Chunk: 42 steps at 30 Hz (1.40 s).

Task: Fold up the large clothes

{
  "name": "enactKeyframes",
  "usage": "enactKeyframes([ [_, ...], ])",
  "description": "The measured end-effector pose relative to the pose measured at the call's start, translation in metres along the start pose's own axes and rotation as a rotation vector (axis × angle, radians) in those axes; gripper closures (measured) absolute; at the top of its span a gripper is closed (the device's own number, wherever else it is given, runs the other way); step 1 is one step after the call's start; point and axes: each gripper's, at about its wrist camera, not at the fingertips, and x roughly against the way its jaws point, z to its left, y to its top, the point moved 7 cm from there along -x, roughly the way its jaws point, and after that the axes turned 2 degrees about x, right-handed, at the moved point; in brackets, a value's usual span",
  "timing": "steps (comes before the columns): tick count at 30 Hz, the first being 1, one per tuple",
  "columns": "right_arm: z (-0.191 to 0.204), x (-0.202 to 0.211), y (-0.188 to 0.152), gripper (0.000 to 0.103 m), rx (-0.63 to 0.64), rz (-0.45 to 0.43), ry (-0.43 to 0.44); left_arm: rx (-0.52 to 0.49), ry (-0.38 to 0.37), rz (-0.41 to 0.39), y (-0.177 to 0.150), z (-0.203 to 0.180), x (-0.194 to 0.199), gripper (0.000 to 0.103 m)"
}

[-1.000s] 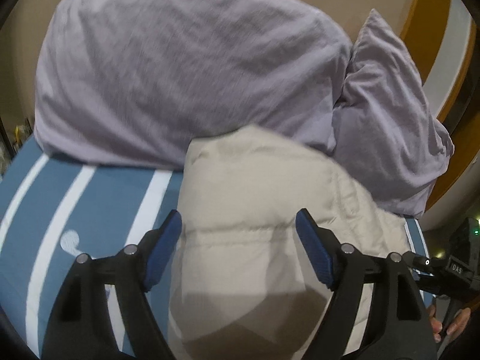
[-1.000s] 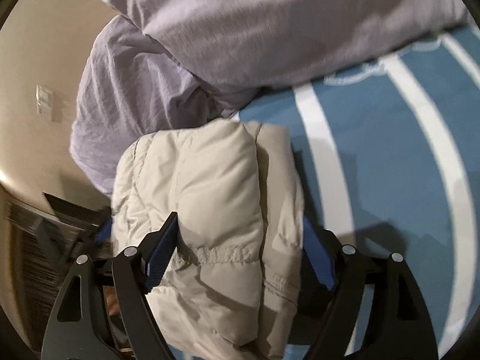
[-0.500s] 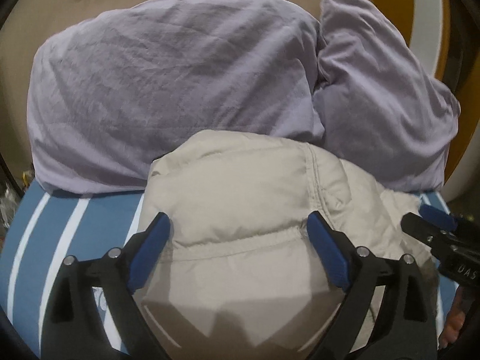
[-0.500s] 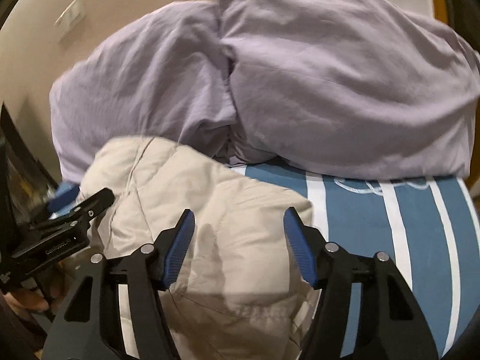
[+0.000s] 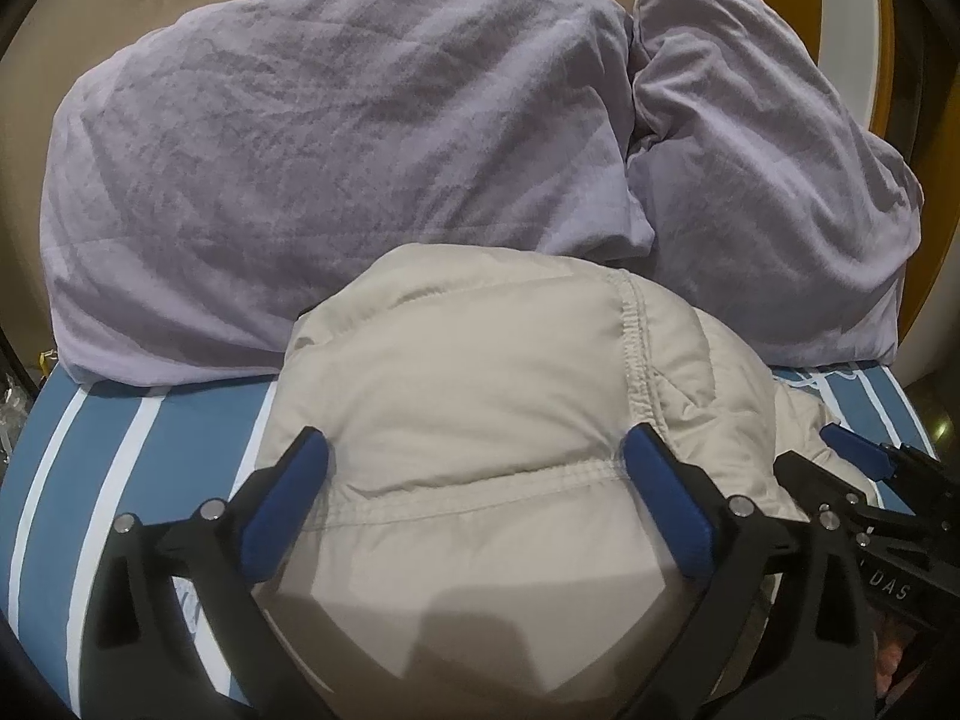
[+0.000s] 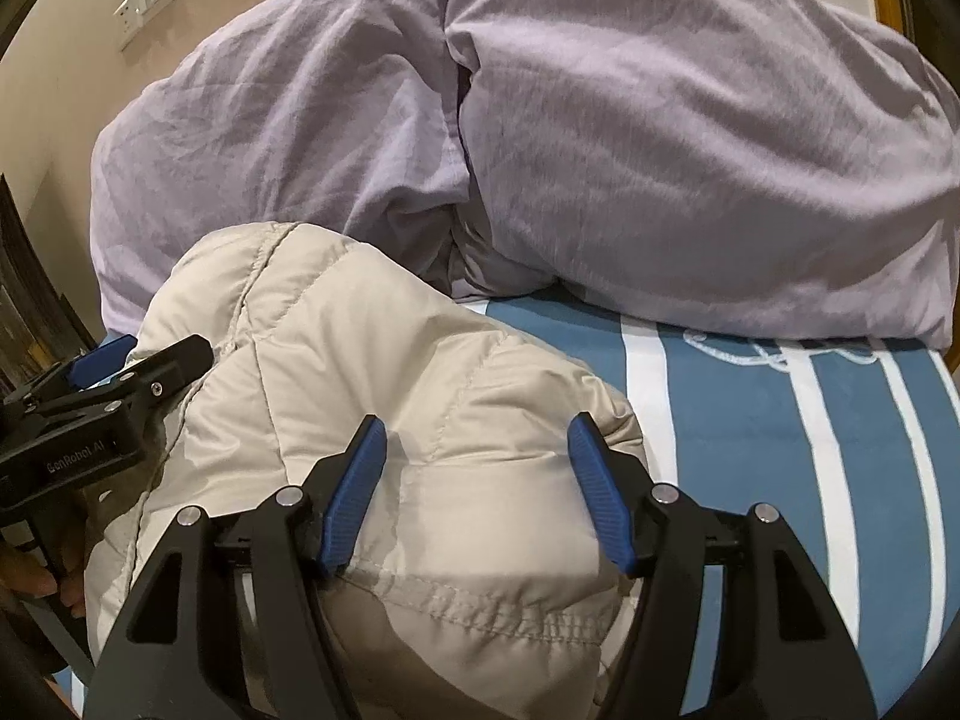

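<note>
My left tongs (image 5: 474,492) and right tongs (image 6: 477,480) gape wide over the jacket (image 5: 480,396) on the striped bedsheet (image 6: 750,420), pillows (image 5: 336,168) upper frame, beige wall (image 6: 72,90) behind.

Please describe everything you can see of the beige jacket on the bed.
The beige jacket is puffy, quilted with stitched seams, of smooth matte fabric. It lies folded into a thick bundle on the blue striped bedcover, its far edge against the lilac pillows. Both open grippers hang over it, fingers astride the bundle.
</note>
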Motion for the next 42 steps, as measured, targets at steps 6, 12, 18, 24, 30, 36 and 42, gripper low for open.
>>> enactKeyframes([
  [6, -0.001, -0.008, -0.005, 0.038, -0.007, 0.007, 0.007, -0.008, 0.018, 0.004, 0.0, -0.001, -0.004, 0.003],
  [12, -0.002, -0.01, -0.008, 0.038, -0.017, 0.009, 0.012, -0.018, 0.035, -0.001, 0.0, -0.002, -0.004, 0.003],
  [18, -0.003, -0.009, -0.009, 0.038, -0.028, 0.01, 0.005, -0.027, 0.055, -0.005, -0.001, -0.003, -0.003, 0.002],
  [24, -0.005, -0.009, -0.01, 0.035, -0.045, 0.005, -0.004, -0.029, 0.061, -0.011, -0.002, -0.004, -0.001, 0.002],
  [30, -0.007, -0.01, -0.01, 0.029, -0.059, -0.005, -0.014, -0.025, 0.059, -0.019, -0.002, -0.004, -0.001, 0.002],
  [36, -0.009, -0.012, -0.01, 0.026, -0.078, -0.017, -0.015, -0.016, 0.054, -0.021, -0.002, -0.003, -0.004, 0.002],
  [42, -0.01, -0.014, -0.01, 0.026, -0.08, -0.021, -0.017, -0.011, 0.055, -0.017, -0.002, -0.003, -0.006, 0.002],
])
